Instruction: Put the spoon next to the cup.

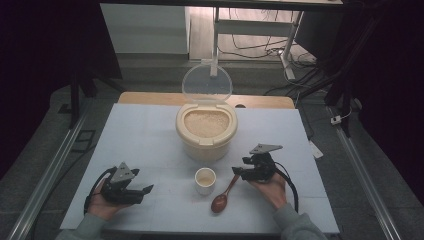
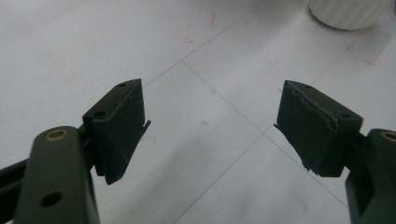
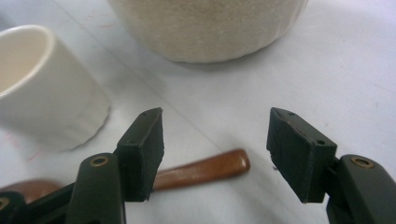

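now the white counter (image 1: 150, 130) has a big round cream plastic tub (image 1: 206, 135) near its middle, full of pale rice (image 1: 206, 123). its clear round lid (image 1: 207, 83) stands open at the back, tipped up. just in front of the tub sits a small white cup (image 1: 205, 180) with something pale inside. right beside the cup, on its right, lies a brown wooden spoon (image 1: 223, 195), bowl end toward the person and handle pointing up to the right.

the left gripper (image 1: 144, 192) is held in the left hand (image 1: 102, 202) low on the left side of the counter, well apart from the cup. in the left gripper view its jaws are wide apart with nothing between them, only bare counter with thin lines and faint red marks, and the bottom of the cup at the top right corner.

the right gripper (image 1: 236, 171) is held in the right hand (image 1: 272, 189) on the right, just at the tip of the spoon handle. in the right gripper view its jaws are apart too, over the end of the handle, and i cannot tell if they touch it. the cup shows at the left and the tub behind.
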